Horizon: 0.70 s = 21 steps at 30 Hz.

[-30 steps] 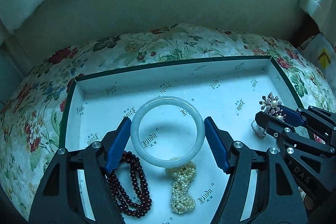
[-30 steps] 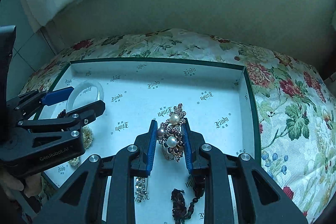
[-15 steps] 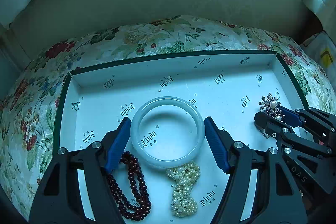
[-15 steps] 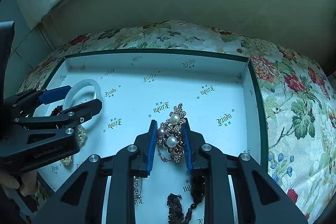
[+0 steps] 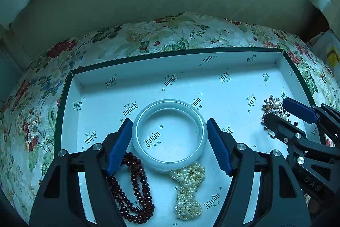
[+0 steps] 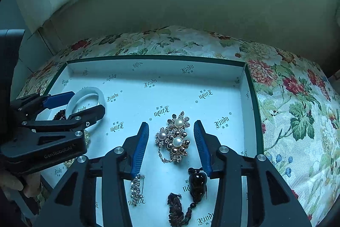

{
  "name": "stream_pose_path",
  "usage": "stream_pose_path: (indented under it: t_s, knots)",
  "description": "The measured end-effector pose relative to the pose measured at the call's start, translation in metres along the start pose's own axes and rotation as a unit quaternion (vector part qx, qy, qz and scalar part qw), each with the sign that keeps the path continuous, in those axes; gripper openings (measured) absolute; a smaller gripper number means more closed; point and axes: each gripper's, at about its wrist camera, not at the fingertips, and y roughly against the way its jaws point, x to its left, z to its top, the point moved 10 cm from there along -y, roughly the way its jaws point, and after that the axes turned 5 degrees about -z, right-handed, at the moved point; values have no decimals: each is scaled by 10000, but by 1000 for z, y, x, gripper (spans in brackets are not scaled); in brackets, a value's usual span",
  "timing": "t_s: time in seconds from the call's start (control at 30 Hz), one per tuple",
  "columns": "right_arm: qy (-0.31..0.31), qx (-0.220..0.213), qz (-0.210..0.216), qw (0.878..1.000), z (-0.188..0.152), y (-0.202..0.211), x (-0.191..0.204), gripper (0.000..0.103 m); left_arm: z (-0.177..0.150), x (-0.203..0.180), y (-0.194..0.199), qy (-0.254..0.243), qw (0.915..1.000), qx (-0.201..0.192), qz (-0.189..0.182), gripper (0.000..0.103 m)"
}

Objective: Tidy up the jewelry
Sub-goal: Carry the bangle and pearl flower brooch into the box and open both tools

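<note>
A white jade bangle sits between the blue pads of my left gripper, which touch it on both sides; its near edge rests on a pearl bracelet. In the right wrist view the same bangle shows between the fingers of the left gripper. A gold brooch with three pearls lies on the box floor between the jaws of my right gripper. Those jaws are opening, and the pads stand clear of the brooch on both sides. From the left, the brooch peeks past the right gripper.
Everything lies in a shallow white box with a dark green rim on a floral cushion. A dark red bead bracelet, a rhinestone piece and a dark pendant with a tassel lie near the front. A hand holds the left gripper.
The right jaws have spread away from the brooch they were pinching, and it now lies free on the box floor. The left gripper and bangle have kept still.
</note>
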Motion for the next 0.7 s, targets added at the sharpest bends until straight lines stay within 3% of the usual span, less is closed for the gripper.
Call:
stream_pose_path:
  t_s: [0.1, 0.2, 0.7]
  knots:
    - [4, -28, -11, 10000, 1, 2, 0, 44, 0, 0, 1, 7, 10000, -36, -12, 71]
    - [-28, -41, -2, 10000, 0, 4, -1, 44, 3, -1, 5, -87, 9998, -154, 36, 79]
    - [-81, -102, -17, 9999, -2, 13, -2, 44, 3, 0, 15, -168, 9996, -226, 94, 83]
